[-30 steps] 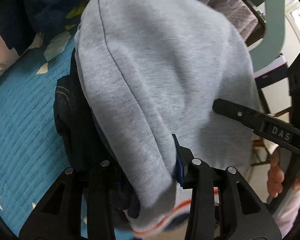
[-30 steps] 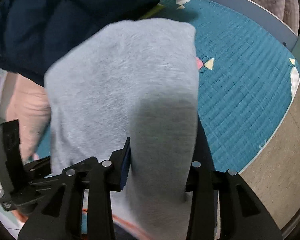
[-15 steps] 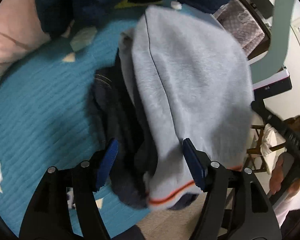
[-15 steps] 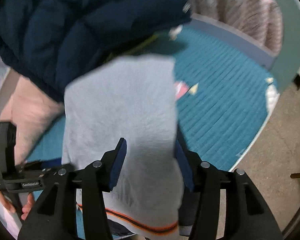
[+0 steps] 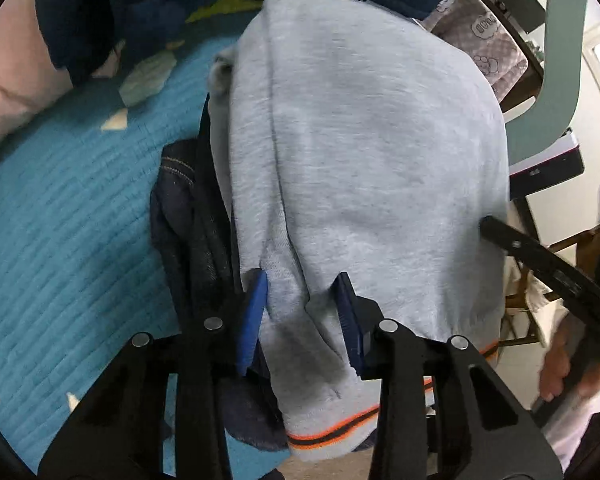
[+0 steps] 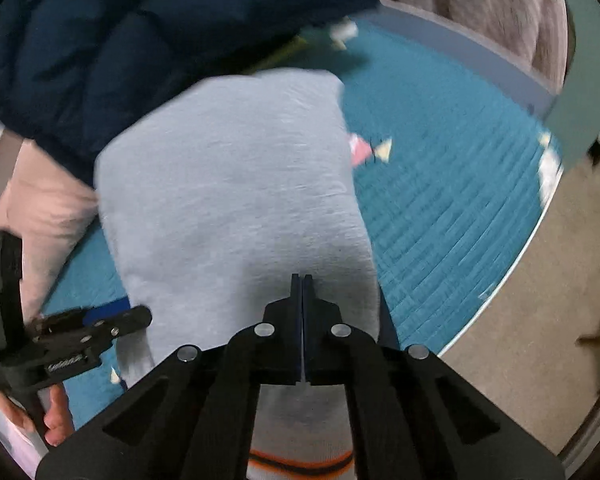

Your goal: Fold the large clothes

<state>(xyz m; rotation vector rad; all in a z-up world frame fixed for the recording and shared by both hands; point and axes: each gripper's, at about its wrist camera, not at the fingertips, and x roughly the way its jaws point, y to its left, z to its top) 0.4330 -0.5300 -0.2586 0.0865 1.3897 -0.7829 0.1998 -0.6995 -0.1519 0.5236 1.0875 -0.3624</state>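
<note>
A folded grey sweatshirt (image 5: 364, 152) with an orange-striped hem lies on dark jeans (image 5: 188, 216) on a teal bedspread (image 5: 60, 216). My left gripper (image 5: 302, 308) pinches a fold of the grey cloth near its hem between its blue pads. In the right wrist view the sweatshirt (image 6: 236, 200) fills the middle, and my right gripper (image 6: 302, 292) is shut just above it, pads together with nothing between them. The left gripper also shows in the right wrist view (image 6: 112, 320) at the sweatshirt's left edge.
A navy puffer jacket (image 6: 140, 40) lies at the back of the bed. A pink pillow (image 6: 44, 216) sits to the left. The bed's edge and beige floor (image 6: 520, 340) are at the right. A chair and dark shelf (image 5: 548, 168) stand beyond the bed.
Both grippers let go of the sweatshirt and opened half a second ago. Now the left has closed on a fold of the grey cloth, and the right has shut empty above it.
</note>
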